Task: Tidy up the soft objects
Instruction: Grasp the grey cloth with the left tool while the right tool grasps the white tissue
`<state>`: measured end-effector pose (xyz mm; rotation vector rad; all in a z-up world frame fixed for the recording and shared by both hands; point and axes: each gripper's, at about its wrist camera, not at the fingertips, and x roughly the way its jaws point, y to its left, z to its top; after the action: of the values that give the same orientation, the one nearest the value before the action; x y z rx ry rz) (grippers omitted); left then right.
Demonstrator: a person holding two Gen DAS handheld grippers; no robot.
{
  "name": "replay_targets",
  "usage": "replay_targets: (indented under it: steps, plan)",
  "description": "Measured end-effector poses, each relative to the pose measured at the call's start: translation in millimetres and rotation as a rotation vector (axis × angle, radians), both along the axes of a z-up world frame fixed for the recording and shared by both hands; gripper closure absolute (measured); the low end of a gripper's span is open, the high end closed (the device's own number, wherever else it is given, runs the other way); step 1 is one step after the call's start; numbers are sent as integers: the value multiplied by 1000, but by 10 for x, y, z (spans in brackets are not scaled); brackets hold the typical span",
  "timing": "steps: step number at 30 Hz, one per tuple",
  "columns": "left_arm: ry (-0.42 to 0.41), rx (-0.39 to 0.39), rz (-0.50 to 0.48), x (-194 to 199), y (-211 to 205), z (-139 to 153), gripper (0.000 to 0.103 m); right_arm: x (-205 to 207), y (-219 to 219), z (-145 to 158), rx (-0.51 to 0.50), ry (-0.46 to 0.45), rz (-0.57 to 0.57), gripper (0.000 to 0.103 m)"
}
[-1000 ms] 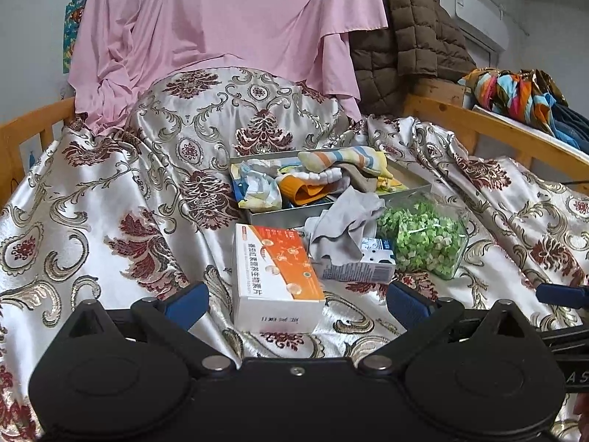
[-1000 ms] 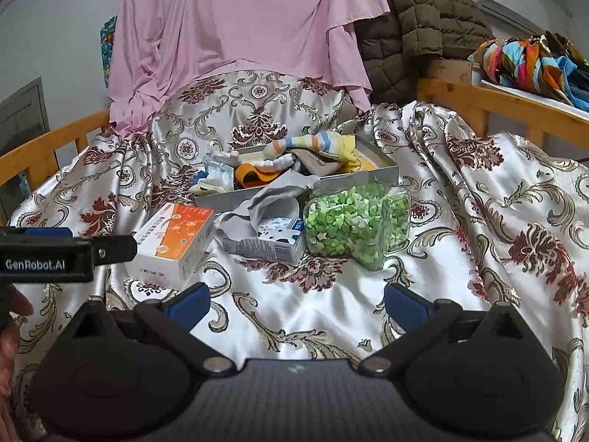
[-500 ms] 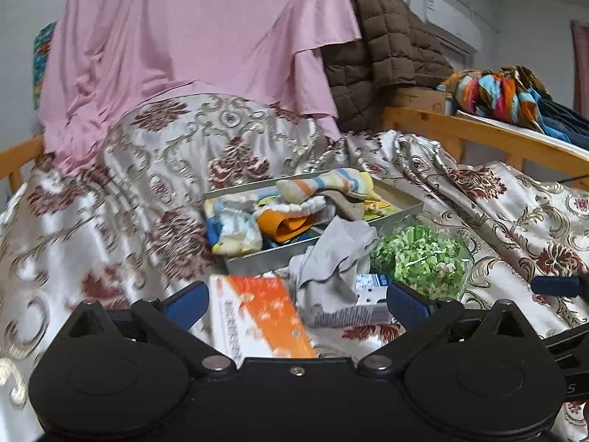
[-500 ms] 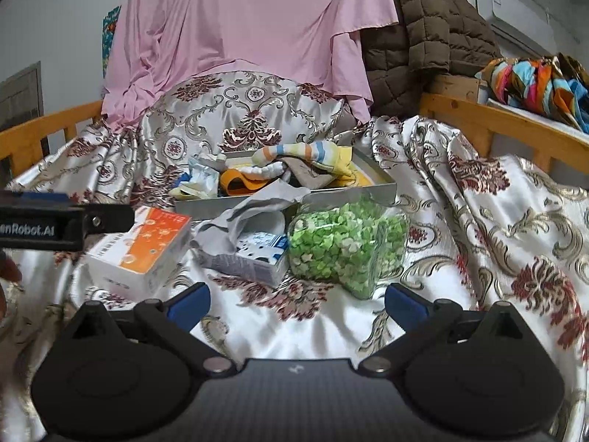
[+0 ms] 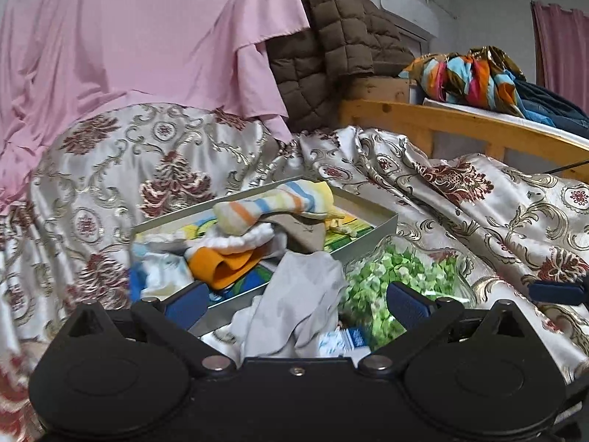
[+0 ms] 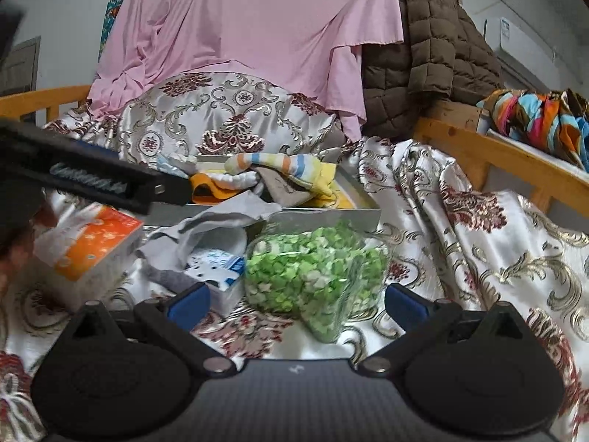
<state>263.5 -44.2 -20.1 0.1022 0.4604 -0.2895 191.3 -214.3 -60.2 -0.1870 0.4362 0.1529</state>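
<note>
A grey sock [image 5: 302, 294] hangs over the front rim of a shallow grey tray [image 5: 371, 234] and onto a small blue-white box [image 5: 349, 337]. My left gripper [image 5: 296, 304] is open, its blue fingers on either side of the sock, close in front of it. The tray holds a striped sock [image 5: 276, 202], an orange sock [image 5: 224, 269] and other soft pieces. My right gripper [image 6: 298, 302] is open, low over the bedspread, facing a clear bag of green bits [image 6: 313, 269]. The grey sock [image 6: 221, 221] lies left of that bag. The left gripper's body [image 6: 110, 184] crosses the left side.
An orange-and-white carton [image 6: 92, 243] lies left of the blue-white box [image 6: 221, 269]. A patterned satin bedspread [image 6: 478, 258] covers the bed. Pink cloth [image 5: 147, 37] and a brown quilted jacket [image 5: 331, 37] hang behind. A wooden rail [image 5: 460, 125] runs at right, with colourful fabric [image 5: 471, 73] beyond it.
My left gripper has moved forward and right, up to the grey sock, and the orange carton has left its view. My right gripper has moved closer to the green bag.
</note>
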Motion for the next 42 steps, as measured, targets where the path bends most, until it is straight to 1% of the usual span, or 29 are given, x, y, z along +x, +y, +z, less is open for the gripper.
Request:
replay_targets:
  steps: [3, 6, 8, 11, 15, 17, 18, 19, 20, 21, 22, 23, 24, 25, 27, 29, 31, 35, 38, 40, 42]
  plan:
    - [12, -3, -32, 127, -65, -67, 3, 24, -44, -23, 13, -10, -13, 0]
    - [25, -2, -49, 170, -57, -149, 5, 50, -78, -29, 24, -16, -17, 0]
    - [45, -31, -50, 204, -14, -200, 8, 83, -89, -47, 28, -16, -24, 0]
    - [91, -79, -58, 283, 45, -261, 15, 133, -82, -77, 26, -20, -34, 0]
    - [161, -137, -78, 375, 111, -321, 34, 219, -50, -94, 0, -12, -28, 0]
    - [169, -150, -77, 394, 138, -337, 39, 258, -19, -80, -14, -17, -16, 0]
    - [175, -149, -72, 409, 148, -351, 45, 279, 1, -71, -25, -22, -5, 0]
    - [187, -149, -73, 427, 159, -369, 55, 299, 24, -62, -39, -29, 6, 0]
    - [205, -146, -76, 450, 168, -389, 61, 329, 55, -52, -58, -35, 17, 0]
    - [222, -144, -74, 479, 166, -398, 72, 363, 91, -45, -82, -38, 31, 0]
    - [234, -147, -70, 494, 176, -408, 79, 398, 129, -35, -109, -44, 48, 0]
    - [244, -155, -62, 510, 199, -417, 83, 426, 168, -23, -136, -55, 64, 0]
    - [254, -171, -53, 523, 230, -420, 91, 446, 205, -13, -159, -65, 77, 0]
    - [266, -188, -46, 536, 260, -421, 94, 474, 244, 4, -181, -76, 93, 0]
    - [281, -211, -27, 552, 308, -407, 98, 520, 300, 37, -205, -96, 122, 0]
    - [284, -230, -6, 561, 376, -367, 99, 560, 337, 66, -216, -117, 137, 0]
    - [271, -249, 20, 570, 467, -296, 99, 612, 368, 80, -209, -117, 156, 0]
    - [253, -309, 102, 627, 725, -184, 99, 799, 462, 63, -213, -75, 202, 0]
    - [260, -355, 148, 687, 909, -164, 99, 970, 568, 32, -220, -23, 249, 0]
    - [262, -369, 170, 722, 997, -175, 99, 1069, 651, 5, -230, 2, 289, 1]
    - [262, -370, 189, 743, 1063, -196, 99, 1170, 757, -29, -260, 27, 333, 5]
